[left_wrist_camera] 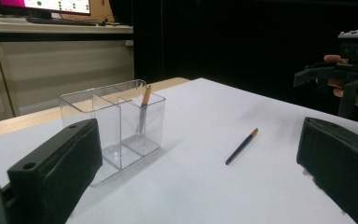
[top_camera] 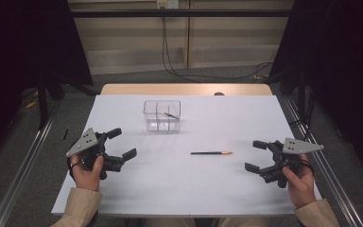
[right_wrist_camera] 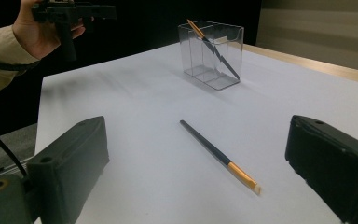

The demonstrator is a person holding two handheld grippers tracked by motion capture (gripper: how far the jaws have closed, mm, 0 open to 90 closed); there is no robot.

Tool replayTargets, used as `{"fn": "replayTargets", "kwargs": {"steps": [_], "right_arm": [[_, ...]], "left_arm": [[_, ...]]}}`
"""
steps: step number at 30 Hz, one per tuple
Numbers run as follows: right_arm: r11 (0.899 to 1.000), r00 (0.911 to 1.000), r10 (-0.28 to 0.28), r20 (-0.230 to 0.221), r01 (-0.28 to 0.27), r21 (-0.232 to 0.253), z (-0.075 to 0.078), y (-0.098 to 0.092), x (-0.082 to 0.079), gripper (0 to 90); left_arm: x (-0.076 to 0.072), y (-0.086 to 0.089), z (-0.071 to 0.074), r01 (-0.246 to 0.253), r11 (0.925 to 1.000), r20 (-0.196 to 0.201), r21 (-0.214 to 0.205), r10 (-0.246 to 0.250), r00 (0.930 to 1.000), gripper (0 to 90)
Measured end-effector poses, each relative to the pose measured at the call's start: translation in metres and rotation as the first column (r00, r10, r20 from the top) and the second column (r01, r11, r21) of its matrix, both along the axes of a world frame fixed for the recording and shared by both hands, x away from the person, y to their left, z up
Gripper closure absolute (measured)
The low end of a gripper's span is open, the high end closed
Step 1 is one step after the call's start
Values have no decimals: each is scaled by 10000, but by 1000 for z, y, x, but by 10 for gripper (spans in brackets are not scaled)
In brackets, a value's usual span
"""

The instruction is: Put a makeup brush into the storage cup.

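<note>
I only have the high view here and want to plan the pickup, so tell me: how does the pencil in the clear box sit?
Observer: The pencil in the clear box leans on a slant, its orange end up at the rim; the right gripper view shows it.
Operator: Which compartment?
Observer: In the left gripper view it stands in the one nearer the loose pencil.
Operator: Is the right gripper lined up with that loose pencil?
Observer: Its own view shows the pencil lying between the wide-open jaws, orange end nearer the camera.
</note>
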State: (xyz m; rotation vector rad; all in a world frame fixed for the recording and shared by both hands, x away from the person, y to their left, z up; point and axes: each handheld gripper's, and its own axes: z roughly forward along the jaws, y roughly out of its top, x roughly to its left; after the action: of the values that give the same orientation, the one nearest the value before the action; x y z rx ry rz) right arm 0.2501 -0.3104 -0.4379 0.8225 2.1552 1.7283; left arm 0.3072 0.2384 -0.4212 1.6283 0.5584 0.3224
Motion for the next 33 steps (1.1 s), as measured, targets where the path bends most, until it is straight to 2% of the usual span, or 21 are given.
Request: {"fn": "replayTargets", "kwargs": {"steps": [10,20,23,29,33], "right_arm": [[10000,10000,10,2,-10,-26,-1,-1,-1,54],[9999,9999,-121,-3,121,-14,0,-3,-3,54],[9998,9998,-166,-52,166,-60,-1,-3,-3,54],[9994,9995,-293,-142,291,-177,-3,-1,1,54],[9992,9992,-381,-151,379,-149,-2,3,3,54]], "left_arm": [[1,-7,2,153,9998,79,131,-154,9998,0],[5,-16,5,310,9995,88,-67,-309,9995,0],[6,-17,4,392,9992,156,14,-392,9991,0],[5,-18,4,456,9989,131,140,-458,9989,0],[5,-17,3,473,9988,109,76,-474,9988,0]]}}
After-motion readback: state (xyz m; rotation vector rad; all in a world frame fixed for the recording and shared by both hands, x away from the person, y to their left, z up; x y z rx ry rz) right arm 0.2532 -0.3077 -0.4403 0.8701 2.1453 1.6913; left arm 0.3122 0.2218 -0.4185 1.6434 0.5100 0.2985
